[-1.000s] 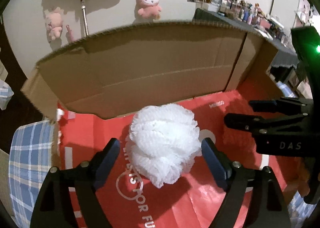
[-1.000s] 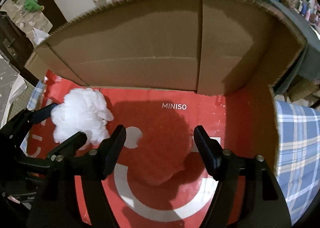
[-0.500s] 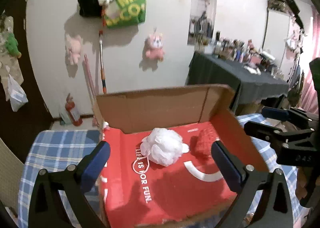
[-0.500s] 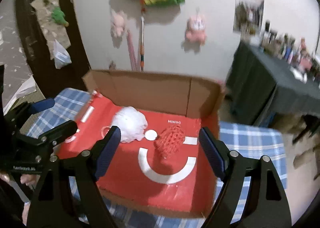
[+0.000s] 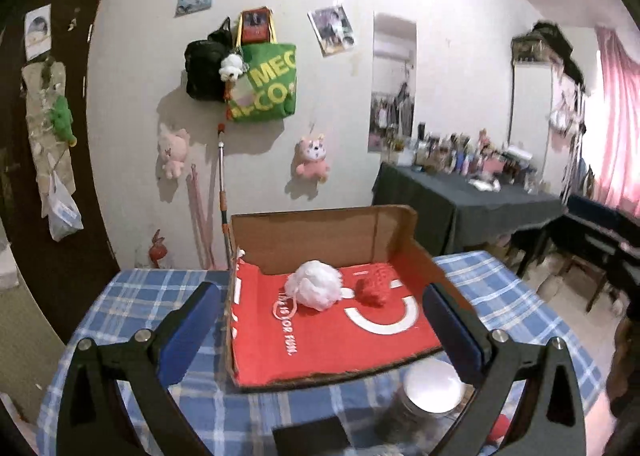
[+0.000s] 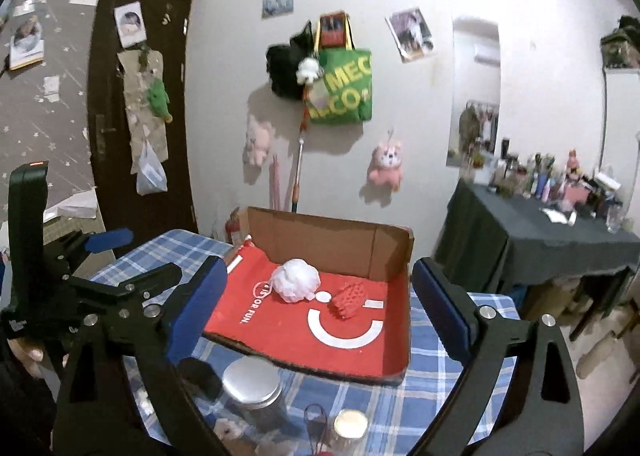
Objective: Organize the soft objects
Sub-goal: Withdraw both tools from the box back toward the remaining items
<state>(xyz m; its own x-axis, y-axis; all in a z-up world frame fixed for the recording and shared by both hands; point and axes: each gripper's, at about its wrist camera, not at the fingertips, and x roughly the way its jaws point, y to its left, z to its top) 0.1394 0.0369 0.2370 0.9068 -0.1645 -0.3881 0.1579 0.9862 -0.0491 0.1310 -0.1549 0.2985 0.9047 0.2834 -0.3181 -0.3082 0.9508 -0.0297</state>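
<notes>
With both tools empty, left tool (image 5: 320,330) wide, right tool (image 6: 318,308) opening; the puff (image 5: 316,290) could roll out the box's (image 5: 320,240) open front.

Left wrist view looking slightly down along its fingers from off the bench (image 5: 132,296), cardboard box (image 5: 320,232) at middle distance, right wrist view facing likewise from further right, both sharing box and back wall (image 6: 420,115)
</notes>
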